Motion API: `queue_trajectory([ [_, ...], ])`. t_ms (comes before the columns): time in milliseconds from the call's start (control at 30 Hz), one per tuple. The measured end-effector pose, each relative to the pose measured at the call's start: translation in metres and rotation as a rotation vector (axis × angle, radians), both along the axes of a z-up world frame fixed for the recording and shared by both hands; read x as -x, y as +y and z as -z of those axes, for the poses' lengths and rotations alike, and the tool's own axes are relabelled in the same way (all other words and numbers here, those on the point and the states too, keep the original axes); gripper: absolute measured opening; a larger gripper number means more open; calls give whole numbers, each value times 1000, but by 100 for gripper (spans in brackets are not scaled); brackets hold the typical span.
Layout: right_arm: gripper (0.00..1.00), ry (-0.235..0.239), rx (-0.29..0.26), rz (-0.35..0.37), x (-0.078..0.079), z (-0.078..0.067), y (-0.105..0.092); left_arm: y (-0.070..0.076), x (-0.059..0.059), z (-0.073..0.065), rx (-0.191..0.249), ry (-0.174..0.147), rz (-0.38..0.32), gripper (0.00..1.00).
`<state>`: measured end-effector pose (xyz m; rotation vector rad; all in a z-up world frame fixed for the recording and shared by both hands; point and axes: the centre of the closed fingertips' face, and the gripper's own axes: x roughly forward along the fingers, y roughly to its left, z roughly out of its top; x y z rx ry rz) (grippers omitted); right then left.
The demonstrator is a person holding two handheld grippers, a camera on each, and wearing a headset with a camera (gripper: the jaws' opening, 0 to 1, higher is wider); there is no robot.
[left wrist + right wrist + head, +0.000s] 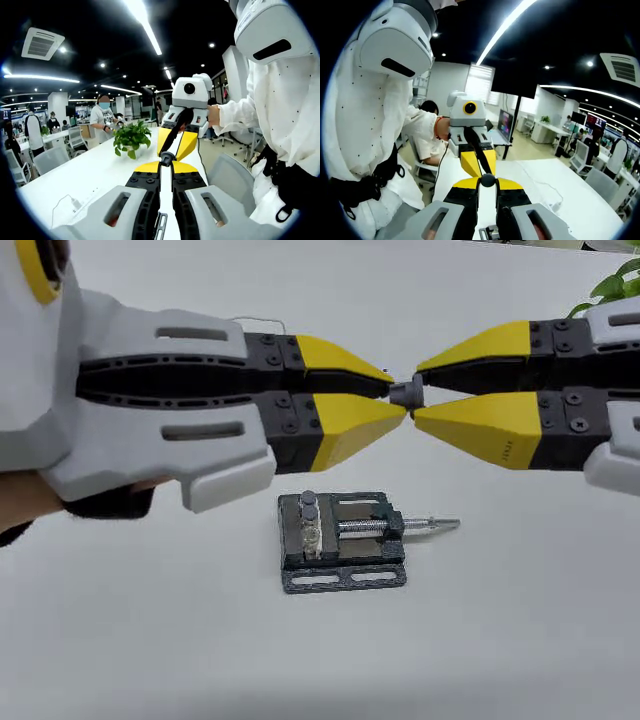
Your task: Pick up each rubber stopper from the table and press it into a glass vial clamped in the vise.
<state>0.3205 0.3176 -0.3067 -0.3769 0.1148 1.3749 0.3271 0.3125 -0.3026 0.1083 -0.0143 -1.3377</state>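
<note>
Rubber stopper [407, 393] hangs above the worktop [520, 620], pinched from opposite ends by the left gripper [397, 393] and right gripper [417, 391], both sets of fingers closed on it, its long axis lying sideways. The vise [345, 578] holding an upright glass vial [311, 536] sits below, slightly nearer the left gripper, so the stopper probably needs turning upright first.

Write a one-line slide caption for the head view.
Left gripper and right gripper pinch one rubber stopper together above the vise.

No legible text anywhere
</note>
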Motion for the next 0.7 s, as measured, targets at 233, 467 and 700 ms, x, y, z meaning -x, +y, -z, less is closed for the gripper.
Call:
queue_trajectory([
  [233, 7, 10, -7, -16, 2, -1, 0, 1, 0, -1, 17, 21, 10, 3],
  [467, 6, 2, -10, -20, 2, -3, 0, 1, 0, -2, 27, 34, 13, 3],
  [700, 6, 0, -1, -23, 3, 0, 0, 1, 1, 1, 35, 43, 17, 3],
])
